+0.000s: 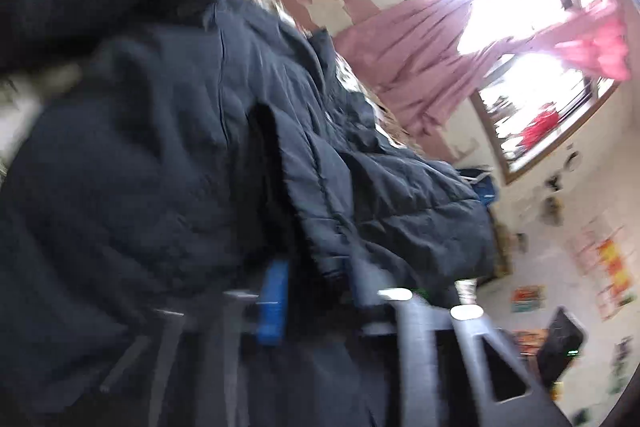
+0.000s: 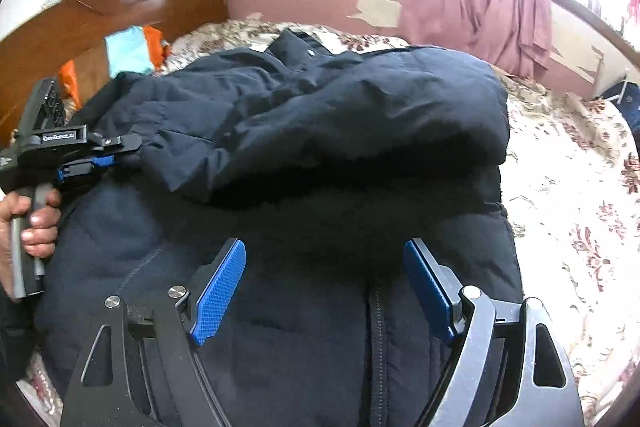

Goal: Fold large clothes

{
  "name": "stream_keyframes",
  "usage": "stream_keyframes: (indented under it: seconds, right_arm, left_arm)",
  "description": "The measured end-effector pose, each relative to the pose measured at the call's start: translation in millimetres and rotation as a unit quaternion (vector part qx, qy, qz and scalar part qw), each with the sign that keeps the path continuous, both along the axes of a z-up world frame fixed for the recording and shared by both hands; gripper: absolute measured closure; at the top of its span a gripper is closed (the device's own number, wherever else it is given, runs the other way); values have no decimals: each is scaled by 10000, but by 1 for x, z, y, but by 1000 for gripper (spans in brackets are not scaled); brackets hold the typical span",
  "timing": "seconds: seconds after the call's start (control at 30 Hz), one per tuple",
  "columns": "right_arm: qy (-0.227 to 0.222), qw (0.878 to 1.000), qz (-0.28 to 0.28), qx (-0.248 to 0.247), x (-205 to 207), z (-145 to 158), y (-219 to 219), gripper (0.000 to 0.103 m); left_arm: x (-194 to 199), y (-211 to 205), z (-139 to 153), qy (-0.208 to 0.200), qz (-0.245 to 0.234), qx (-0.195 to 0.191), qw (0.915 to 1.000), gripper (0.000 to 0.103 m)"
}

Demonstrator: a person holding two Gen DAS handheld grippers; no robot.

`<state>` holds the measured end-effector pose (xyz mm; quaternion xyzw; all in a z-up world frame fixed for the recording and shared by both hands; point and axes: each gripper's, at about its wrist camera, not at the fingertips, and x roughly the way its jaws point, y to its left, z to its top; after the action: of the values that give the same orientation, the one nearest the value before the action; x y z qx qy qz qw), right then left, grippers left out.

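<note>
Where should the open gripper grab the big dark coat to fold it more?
Probably the coat's free edge on the side away from the left gripper, which has already shut on the other side. The right gripper hangs open above the zipper; that edge lies low on the bed, so come from above.

Left hand-held gripper (image 2: pixel 124 151) clamped shut on fabric, right hand-held gripper (image 2: pixel 320 287) wide apart.

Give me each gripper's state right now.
Left gripper: jaws closed on a fold of the dark jacket.
Right gripper: jaws open, holding nothing, above the jacket.
</note>
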<state>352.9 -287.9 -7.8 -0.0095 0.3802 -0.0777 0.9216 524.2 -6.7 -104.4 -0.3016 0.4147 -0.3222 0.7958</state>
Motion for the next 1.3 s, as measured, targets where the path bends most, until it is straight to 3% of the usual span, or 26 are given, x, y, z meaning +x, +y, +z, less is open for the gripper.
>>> stream_keyframes:
  seconds: [0.1, 0.23, 0.3, 0.37, 0.43, 0.53, 0.63, 0.7, 0.83, 0.9, 1.03, 1.13, 1.23, 1.3]
  right_arm:
    - [127, 9995, -281, 35, 3, 4, -2, 26]
    - [34, 9986, -522, 64, -6, 22, -3, 26]
    - [31, 9983, -557, -149, -4, 31, 0, 26]
    - [18, 9977, -541, -412, -1, 37, 4, 26]
    - [-103, 9966, -530, -615, 5, 44, 8, 26]
    - [-346, 9949, -556, -763, 25, 55, 7, 26]
    - [-198, 9951, -422, -868, 56, 50, 0, 26]
    - [-221, 9954, -324, -868, 77, 45, -8, 26]
    - [-580, 9962, -302, -571, 118, 42, -28, 27]
    - [-440, 9964, -346, -642, 142, 31, -34, 43]
    - [82, 9925, -233, -1199, 174, -8, -29, 46]
    - [678, 9878, -130, -1398, 196, -58, -26, 46]
    - [726, 9857, -133, -1517, 205, -76, -21, 45]
    - [739, 9865, -122, -1456, 208, -79, -21, 44]
  left_arm:
    - [-4, -5, 10, -191, -29, 181, 9997, 96]
    - [-33, -1, 59, -1254, 216, 415, 9910, 97]
    - [-49, 11, 87, -1849, 488, 681, 9792, 97]
    - [-54, 23, 104, -2131, 663, 1208, 9673, 96]
    - [-49, 30, 106, -2068, 706, 1739, 9602, 96]
    - [-33, 44, 91, -1648, 922, 2422, 9517, 96]
    - [-18, 44, 76, -1295, 963, 2875, 9441, 96]
    - [-17, 36, 72, -1311, 925, 3125, 9363, 96]
    - [-20, 15, 78, -1550, 864, 3713, 9114, 95]
    - [-22, 12, 78, -1585, 836, 3847, 9055, 95]
    - [-23, 14, 74, -1524, 787, 3833, 9075, 95]
    - [-19, 15, 68, -1469, 714, 3775, 9115, 95]
    - [-17, 11, 63, -1444, 603, 3690, 9162, 95]
    - [-18, 7, 60, -1468, 606, 3762, 9128, 95]
